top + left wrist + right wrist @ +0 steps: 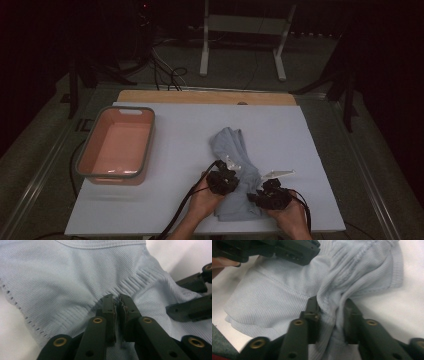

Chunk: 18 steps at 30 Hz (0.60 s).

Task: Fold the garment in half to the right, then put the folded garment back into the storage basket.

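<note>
**Pale-blue knit pinched at both near corners**

Pale-blue ribbed garment lies bunched at about five o'clock on the white table sheet, its near end between the person's two hands; the pink basin sits well apart at nine o'clock.

The left gripper is clenched on a thin fold of the knit, its jaws nearly together with cloth creasing into them; the right gripper has a thicker gather of the hem between its jaws, which look pressed into the fabric on both sides.

To do this step well, I judge both pinches should hold firm before any lift; the right one carries several layers and could shed the outer ones, so a deeper bite there would help; then draw the two grips apart evenly, toward nine and three o'clock, so the cloth spreads rather than twists.

Both forearms enter from six o'clock; the left hand angles toward one o'clock, the right hand toward eleven, so the tools converge on the garment, both held low near the sheet.
</note>
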Each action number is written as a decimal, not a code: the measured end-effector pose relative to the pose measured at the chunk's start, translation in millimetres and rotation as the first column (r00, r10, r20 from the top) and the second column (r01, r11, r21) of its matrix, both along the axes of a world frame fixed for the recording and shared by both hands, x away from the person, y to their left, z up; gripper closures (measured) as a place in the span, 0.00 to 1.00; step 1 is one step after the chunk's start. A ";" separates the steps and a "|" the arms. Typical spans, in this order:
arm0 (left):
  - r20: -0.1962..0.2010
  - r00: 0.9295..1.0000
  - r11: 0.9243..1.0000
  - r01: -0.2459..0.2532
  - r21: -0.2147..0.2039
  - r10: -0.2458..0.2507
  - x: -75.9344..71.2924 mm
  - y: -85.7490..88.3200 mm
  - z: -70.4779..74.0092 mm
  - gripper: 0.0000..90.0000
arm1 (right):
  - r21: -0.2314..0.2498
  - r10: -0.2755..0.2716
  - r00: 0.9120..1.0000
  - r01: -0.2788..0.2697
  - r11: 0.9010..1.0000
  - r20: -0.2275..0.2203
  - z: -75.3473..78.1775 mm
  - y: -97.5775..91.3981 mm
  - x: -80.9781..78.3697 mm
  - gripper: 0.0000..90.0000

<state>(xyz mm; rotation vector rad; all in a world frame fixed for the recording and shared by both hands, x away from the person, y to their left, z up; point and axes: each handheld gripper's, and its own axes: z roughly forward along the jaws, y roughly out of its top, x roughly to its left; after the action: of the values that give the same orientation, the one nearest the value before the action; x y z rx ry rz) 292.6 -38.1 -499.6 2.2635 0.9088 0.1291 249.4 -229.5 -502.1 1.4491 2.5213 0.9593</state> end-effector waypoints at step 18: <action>0.057 0.993 0.990 -0.101 -0.102 0.108 19.4 29.1 25.2 0.23 | -0.020 0.006 1.000 -0.006 1.000 0.030 0.2 2.2 -1.5 0.86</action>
<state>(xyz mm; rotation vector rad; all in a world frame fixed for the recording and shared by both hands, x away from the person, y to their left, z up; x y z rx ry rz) 312.0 -9.0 -474.4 2.1095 0.9794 0.1964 247.9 -227.3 -501.9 1.4116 2.5082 0.9465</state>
